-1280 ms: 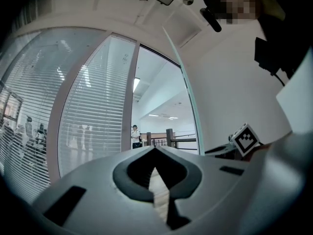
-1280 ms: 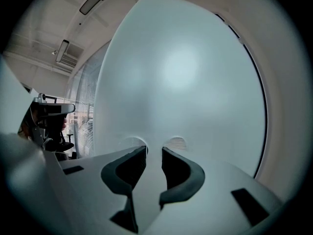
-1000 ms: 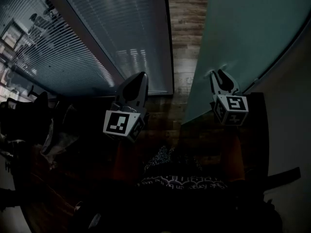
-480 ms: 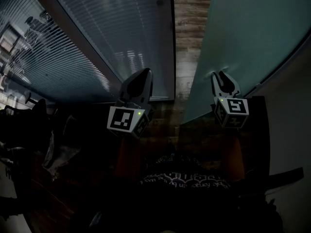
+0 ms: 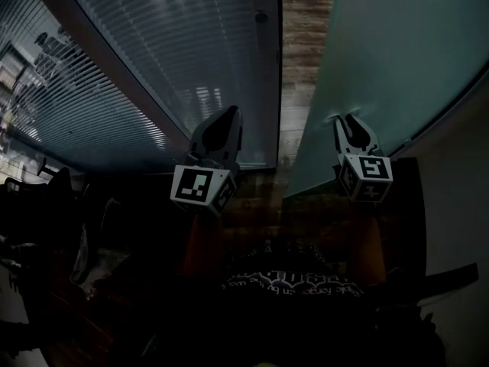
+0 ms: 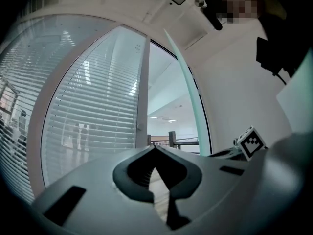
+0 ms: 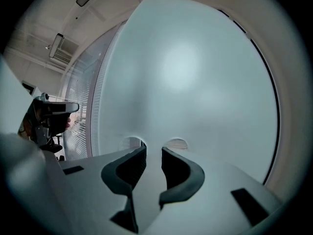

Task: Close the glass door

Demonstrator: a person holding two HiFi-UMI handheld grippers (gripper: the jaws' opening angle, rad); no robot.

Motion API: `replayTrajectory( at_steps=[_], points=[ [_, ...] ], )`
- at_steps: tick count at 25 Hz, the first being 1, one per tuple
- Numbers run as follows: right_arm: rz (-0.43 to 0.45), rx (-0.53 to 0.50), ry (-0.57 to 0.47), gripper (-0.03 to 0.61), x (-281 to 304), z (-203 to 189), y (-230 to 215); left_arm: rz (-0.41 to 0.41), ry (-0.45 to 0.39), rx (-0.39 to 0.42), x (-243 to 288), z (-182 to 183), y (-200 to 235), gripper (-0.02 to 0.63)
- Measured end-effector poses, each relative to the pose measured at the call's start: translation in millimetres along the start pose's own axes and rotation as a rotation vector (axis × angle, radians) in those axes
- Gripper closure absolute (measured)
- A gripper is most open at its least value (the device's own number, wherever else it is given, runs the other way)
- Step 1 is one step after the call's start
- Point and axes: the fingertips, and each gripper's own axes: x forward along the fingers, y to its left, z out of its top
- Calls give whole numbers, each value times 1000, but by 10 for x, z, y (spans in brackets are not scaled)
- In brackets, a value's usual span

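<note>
The frosted teal glass door [image 5: 397,52] stands ajar at the right, and it fills the right gripper view [image 7: 195,72]. My right gripper [image 5: 350,118] rests its tips against the door face low down, jaws a little apart with nothing between them [image 7: 153,150]. My left gripper [image 5: 224,115] is shut and empty, held in front of the fixed glass panel with blinds [image 5: 191,60], just left of the gap. In the left gripper view its jaws [image 6: 155,149] point at the opening, with the door's edge [image 6: 188,92] at the right.
Wood floor [image 5: 294,52] shows through the narrow gap between the panel and the door. A white wall [image 5: 458,167] lies behind the door at the right. A dark office chair [image 5: 46,197] stands at the left. A railing [image 6: 176,140] shows beyond the opening.
The gap between the door's edge and the blinds panel looks a little narrower. The right gripper stays on the door; the left gripper has shifted slightly right.
</note>
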Motion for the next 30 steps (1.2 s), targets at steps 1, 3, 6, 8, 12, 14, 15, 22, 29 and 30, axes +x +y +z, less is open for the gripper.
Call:
replayTrajectory(
  at_steps=[1,3,6,8,12,14,15,22,29,30],
  points=[
    [-4,2,-1,478,42,-6,-6,2,2,-1,35,-31,42,618],
    [-10,1,-4,479,121,-26,-22,9,5,1,114,-101,126,618],
    [-9,0,-6,477,225,26,-39,14,11,5,233,-108,196,618],
    [-5,1,-7,477,306,49,-47,12,16,3,308,-114,226,618],
    [6,4,5,477,479,-17,-57,20,15,9,433,-189,313,618],
    [15,-1,-4,477,578,5,-66,27,3,13,505,-186,361,618],
    [20,-4,-7,477,625,20,-74,28,1,10,540,-186,376,618],
    [50,-13,0,477,954,27,-91,56,24,-5,709,-295,509,618],
    [70,-16,5,477,1254,80,-137,101,12,-4,786,-273,673,618],
    [70,-16,4,477,1294,88,-143,104,4,-3,794,-262,696,618]
  ],
)
